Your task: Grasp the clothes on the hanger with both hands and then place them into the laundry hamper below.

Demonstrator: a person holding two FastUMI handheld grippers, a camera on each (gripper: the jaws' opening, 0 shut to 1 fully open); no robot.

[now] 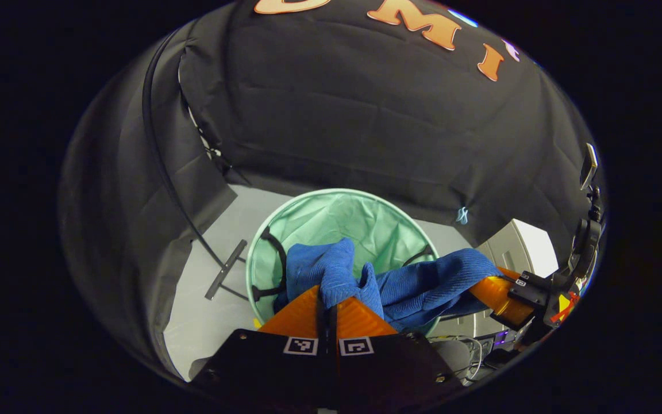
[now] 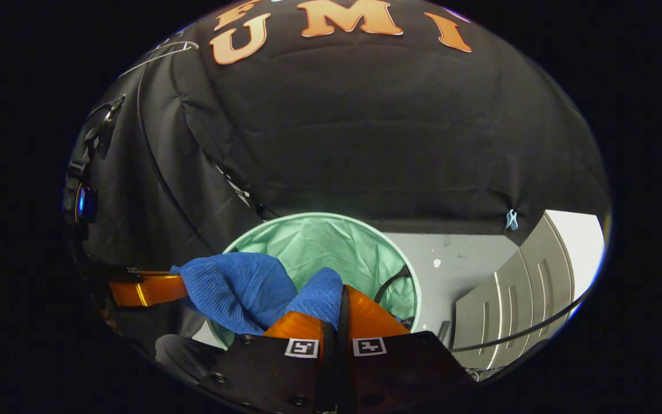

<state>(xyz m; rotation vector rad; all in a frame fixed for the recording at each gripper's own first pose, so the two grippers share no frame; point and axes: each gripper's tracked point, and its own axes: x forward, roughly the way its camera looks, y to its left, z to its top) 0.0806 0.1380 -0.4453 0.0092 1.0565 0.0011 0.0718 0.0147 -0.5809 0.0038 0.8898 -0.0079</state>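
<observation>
in the left gripper view, the left gripper [image 1: 330,302] rises from the bottom centre of the frame, its two fingers clenched together on a fold of a blue ribbed knit garment [image 1: 423,284]. the cloth bunches up just above the fingertips and stretches away toward the right of the frame, where the right gripper [image 1: 489,287] comes in from the right edge and pinches its far end. directly behind and beneath the cloth, in the lower middle of the frame, stands a round pale green fabric laundry hamper [image 1: 337,221] with a light rim and dark loop handles [image 1: 273,259] inside; the garment hangs over its open mouth, crossing the near rim. the hamper stands on a light grey floor [image 1: 204,322]. a grey panelled cabinet [image 1: 523,244] shows at the right.

in the right gripper view, the right gripper [image 2: 342,307] rises from the bottom centre, its fingers closed tight on the other end of the blue garment [image 2: 239,290]. the cloth spreads toward the left of the frame, where the left gripper [image 2: 167,287] grips it at the left edge. the green hamper [image 2: 331,241] sits in the middle just behind the cloth, and the grey cabinet [image 2: 526,287] stands at the lower right on the grey floor [image 2: 457,259].
</observation>
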